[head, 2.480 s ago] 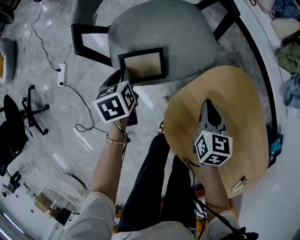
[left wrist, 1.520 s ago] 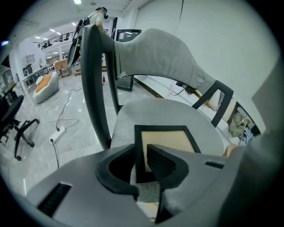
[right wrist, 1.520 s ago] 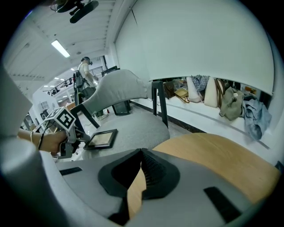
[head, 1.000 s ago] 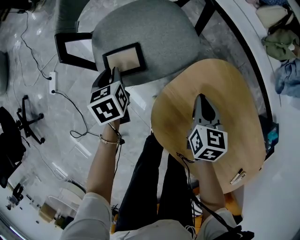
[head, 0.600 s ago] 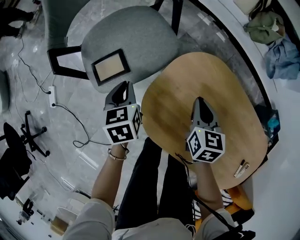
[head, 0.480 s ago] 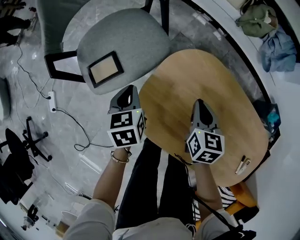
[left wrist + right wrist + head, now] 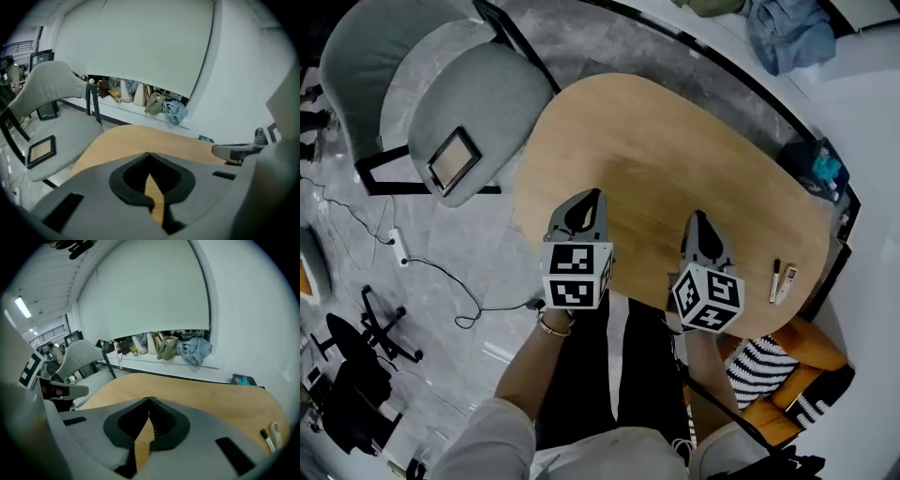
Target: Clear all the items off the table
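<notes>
The wooden oval table (image 7: pixel 675 159) carries a dark marker (image 7: pixel 775 280) and a small white remote-like stick (image 7: pixel 787 283) at its right edge; both also show in the right gripper view, the marker (image 7: pixel 266 440) beside the white stick (image 7: pixel 276 429). A black picture frame (image 7: pixel 453 160) lies on the grey chair seat (image 7: pixel 487 103) to the left, and the frame (image 7: pixel 41 151) shows in the left gripper view too. My left gripper (image 7: pixel 589 195) (image 7: pixel 149 153) hovers over the table's near edge, shut and empty. My right gripper (image 7: pixel 698 217) (image 7: pixel 149 399) hangs beside it, shut and empty.
A second grey chair (image 7: pixel 366 56) stands further left. Cables and a power strip (image 7: pixel 394 246) lie on the floor. Clothes (image 7: pixel 787 33) and bags line the wall ledge. An orange stool with a striped cushion (image 7: pixel 764 366) sits under the table's right end.
My left gripper has drawn away from the picture frame on the chair and swung right, over the table beside the right gripper. The frame stays on the seat.
</notes>
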